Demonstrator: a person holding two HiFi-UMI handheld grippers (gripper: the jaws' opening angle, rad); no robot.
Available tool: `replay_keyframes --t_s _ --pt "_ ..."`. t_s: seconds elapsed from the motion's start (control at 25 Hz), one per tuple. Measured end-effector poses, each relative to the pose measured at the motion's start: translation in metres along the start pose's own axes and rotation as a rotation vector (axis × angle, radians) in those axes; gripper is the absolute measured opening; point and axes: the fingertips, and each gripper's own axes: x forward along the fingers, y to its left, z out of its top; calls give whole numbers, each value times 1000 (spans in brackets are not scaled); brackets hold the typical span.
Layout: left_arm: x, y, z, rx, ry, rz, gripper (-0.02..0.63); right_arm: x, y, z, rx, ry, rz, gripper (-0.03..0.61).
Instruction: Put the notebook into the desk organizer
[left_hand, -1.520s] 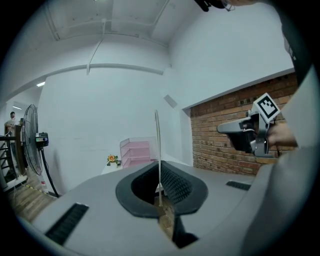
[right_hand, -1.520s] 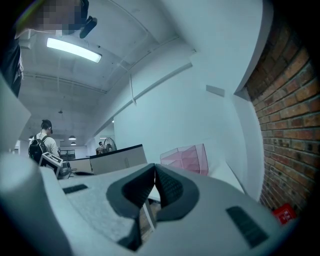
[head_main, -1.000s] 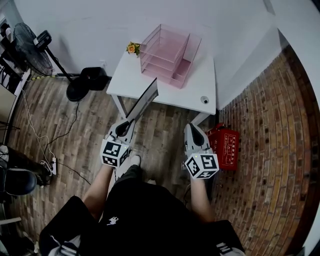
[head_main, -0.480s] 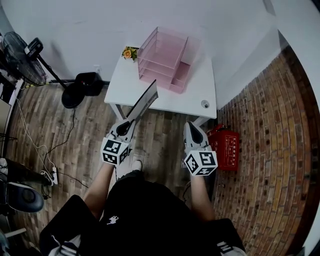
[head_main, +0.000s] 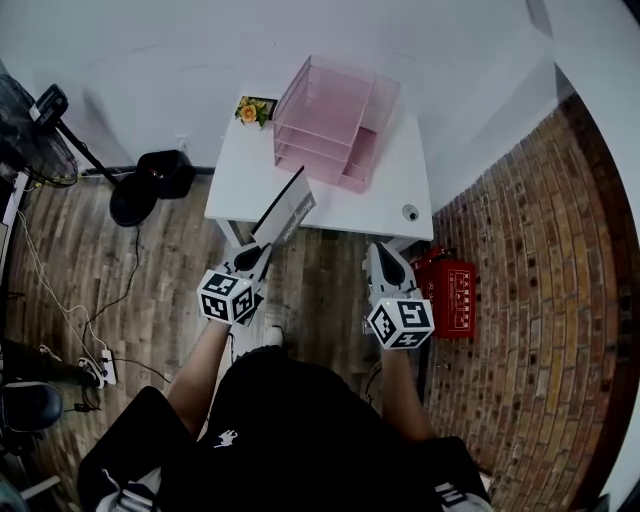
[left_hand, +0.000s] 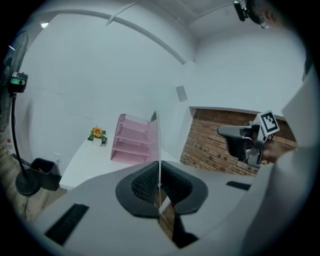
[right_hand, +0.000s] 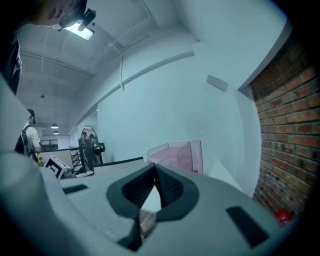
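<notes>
A pink tiered desk organizer (head_main: 330, 120) stands at the back of the white table (head_main: 245, 185). My left gripper (head_main: 262, 246) is shut on the notebook (head_main: 283, 212), which is held on edge and reaches over the table's front edge, short of the organizer. In the left gripper view the notebook (left_hand: 159, 142) shows as a thin upright line between the pads, with the organizer (left_hand: 131, 142) beyond it. My right gripper (head_main: 381, 250) hangs level in front of the table's right end, shut with nothing in it. Its view shows the organizer (right_hand: 175, 152) ahead.
A small flower pot (head_main: 247, 111) sits at the table's back left corner and a small round object (head_main: 410, 212) near its front right. A red box (head_main: 450, 292) stands on the brick floor at the right. A fan (head_main: 40, 110), a black bin (head_main: 165, 170) and cables are at the left.
Both grippers have moved forward toward the table. The notebook's far end now reaches over the table's front edge, and it has rolled more onto its edge.
</notes>
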Motion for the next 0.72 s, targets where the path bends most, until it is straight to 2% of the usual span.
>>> replay_keyframes --t_s 0.36,0.72 --pt "23 34 -13 -70 44 -67 9 30 5 -12 46 24 -54 3" --pt "46 45 -15 -75 73 -112 9 74 11 -30 -10 88 -69 3"
